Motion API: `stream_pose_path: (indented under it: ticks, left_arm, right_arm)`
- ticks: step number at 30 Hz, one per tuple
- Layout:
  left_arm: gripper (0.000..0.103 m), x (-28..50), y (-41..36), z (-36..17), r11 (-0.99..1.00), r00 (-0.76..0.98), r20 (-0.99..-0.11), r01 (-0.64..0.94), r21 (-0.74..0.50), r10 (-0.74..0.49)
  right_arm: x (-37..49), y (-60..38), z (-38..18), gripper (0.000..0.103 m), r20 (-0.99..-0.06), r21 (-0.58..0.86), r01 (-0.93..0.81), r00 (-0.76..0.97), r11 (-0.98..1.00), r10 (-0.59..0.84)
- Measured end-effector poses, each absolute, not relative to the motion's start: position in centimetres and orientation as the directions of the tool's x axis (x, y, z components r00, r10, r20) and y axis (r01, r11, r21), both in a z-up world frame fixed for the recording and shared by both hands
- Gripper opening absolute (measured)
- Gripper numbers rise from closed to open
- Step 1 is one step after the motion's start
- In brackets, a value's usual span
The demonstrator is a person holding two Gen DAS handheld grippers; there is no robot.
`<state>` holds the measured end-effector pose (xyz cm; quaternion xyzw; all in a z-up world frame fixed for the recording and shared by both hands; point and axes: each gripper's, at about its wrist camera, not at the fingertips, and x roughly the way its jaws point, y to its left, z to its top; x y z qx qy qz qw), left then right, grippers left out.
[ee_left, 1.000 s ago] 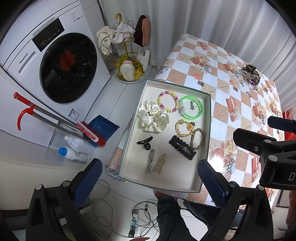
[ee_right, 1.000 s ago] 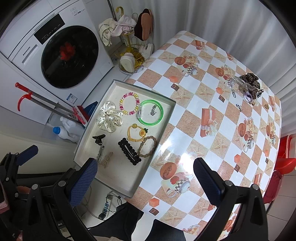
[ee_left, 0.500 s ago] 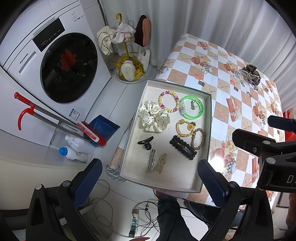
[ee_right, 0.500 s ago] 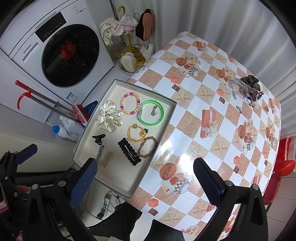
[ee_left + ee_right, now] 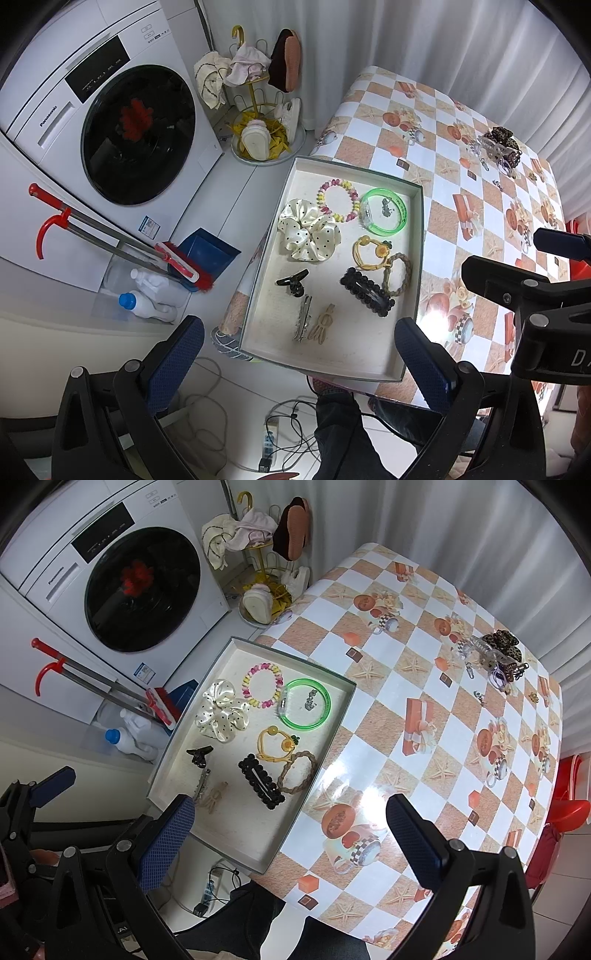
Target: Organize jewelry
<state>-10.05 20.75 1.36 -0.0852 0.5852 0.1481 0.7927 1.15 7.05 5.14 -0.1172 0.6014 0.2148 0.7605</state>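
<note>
glossy checkered oilcloth desk [image 5: 373, 716] | shallow grey rectangular tray [image 5: 334, 722] at its left edge | inside: satin dotted scrunchie [image 5: 221, 710], translucent green bangle [image 5: 304, 709], beaded black clip [image 5: 260, 781] | tangled jewelry pile [image 5: 495, 655] far corner | left gripper [image 5: 299, 360], right gripper [image 5: 290, 832]: jaws spread, empty

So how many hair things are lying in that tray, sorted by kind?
In the tray:
Scrunchie: 1
Bracelets and bangles: 2
Hair ties: 2
Clips: 4
Small charm inside the green bangle: 1
Total: 10
</note>
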Motion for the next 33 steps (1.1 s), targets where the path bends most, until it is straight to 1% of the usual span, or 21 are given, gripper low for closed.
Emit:
stream_pose_path:
  ticks: [33]
  left_arm:
    - [0.103,-10.19,20.55,1.39,0.94,0.271,-0.953,-0.338,0.04,0.138]
  right_arm:
    - [1.03,7.13,5.19,0.103,-0.965,0.08,-0.467,0.186,0.881,0.186]
